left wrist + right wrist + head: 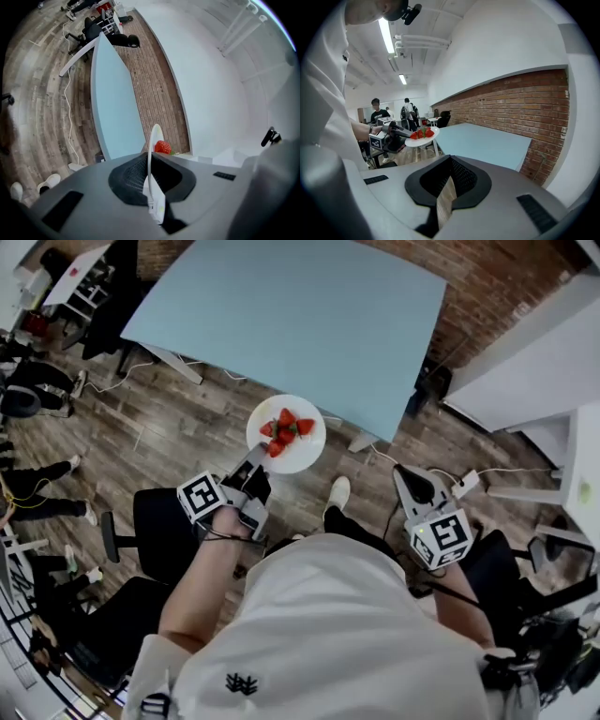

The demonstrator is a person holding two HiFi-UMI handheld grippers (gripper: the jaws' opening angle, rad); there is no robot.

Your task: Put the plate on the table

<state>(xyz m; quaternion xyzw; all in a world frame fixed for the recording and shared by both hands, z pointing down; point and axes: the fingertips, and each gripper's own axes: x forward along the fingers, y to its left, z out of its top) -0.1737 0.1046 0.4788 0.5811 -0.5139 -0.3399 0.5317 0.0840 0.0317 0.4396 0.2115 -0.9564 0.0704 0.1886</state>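
Holding the plate (302, 455) by its near rim, the left tool (254, 468) is clenched on it. The left gripper view shows the rim edge-on, pinched between the pads, with one strawberry (162, 147) peeking past it. The plate is white, carries several strawberries (285, 430), and is roughly level in the air over the wood floor (178, 418). It is just short of the pale blue worktop (300, 315), near its front edge and not touching it. The right tool (410, 482) is clenched on nothing; in the right gripper view its jaws meet with no thing between them. It sits out at the person's right side, well apart from the plate. The right gripper view also catches the plate from the side, about worktop height, with a brick wall (511, 108) behind the worktop. A white shoe (338, 491) is on the floor, just below the plate in the head view.
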